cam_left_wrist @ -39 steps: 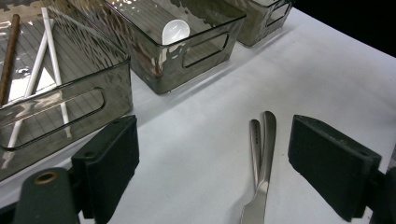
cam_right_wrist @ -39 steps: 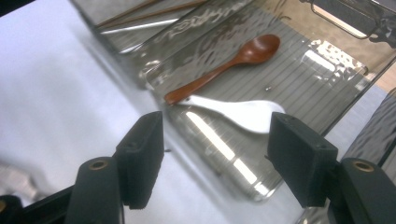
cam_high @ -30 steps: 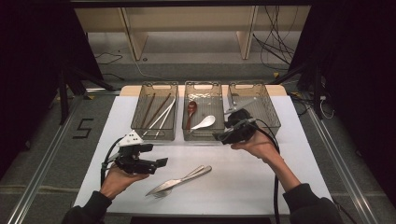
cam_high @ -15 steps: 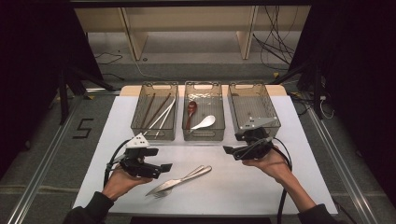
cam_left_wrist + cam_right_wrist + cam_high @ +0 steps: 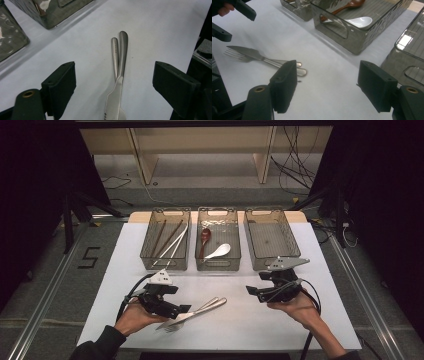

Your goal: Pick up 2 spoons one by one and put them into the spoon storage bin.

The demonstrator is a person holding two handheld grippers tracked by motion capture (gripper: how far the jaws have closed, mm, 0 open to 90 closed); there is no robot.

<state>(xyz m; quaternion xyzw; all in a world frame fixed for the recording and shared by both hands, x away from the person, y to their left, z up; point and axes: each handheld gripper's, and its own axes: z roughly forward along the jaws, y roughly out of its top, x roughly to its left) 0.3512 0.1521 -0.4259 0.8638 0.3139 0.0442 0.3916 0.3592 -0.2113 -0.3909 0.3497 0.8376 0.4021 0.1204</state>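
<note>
A steel knife (image 5: 200, 311) and fork (image 5: 172, 325) lie crossed on the white table. In the left gripper view the knife (image 5: 119, 82) and the fork's handle (image 5: 114, 53) run up the table between the wide-apart jaws of my left gripper (image 5: 115, 85), which touch neither. Seen from above, my left gripper (image 5: 178, 312) is open at the blade end of the pair. My right gripper (image 5: 254, 293) is open and empty, level above the table, pointing left at the handles. Its own view has the knife (image 5: 249, 53) and fork (image 5: 233, 55) beyond the left jaw.
Three clear bins stand at the back. The left bin (image 5: 148, 251) holds chopsticks. The middle bin (image 5: 218, 265) holds a brown spoon (image 5: 205, 238) and a white spoon (image 5: 219, 251). The right bin (image 5: 272, 262) stands just behind my right gripper.
My right gripper has drawn back from over the right bin toward the person and sunk closer to the table. The left gripper has edged right, up to the knife and fork.
</note>
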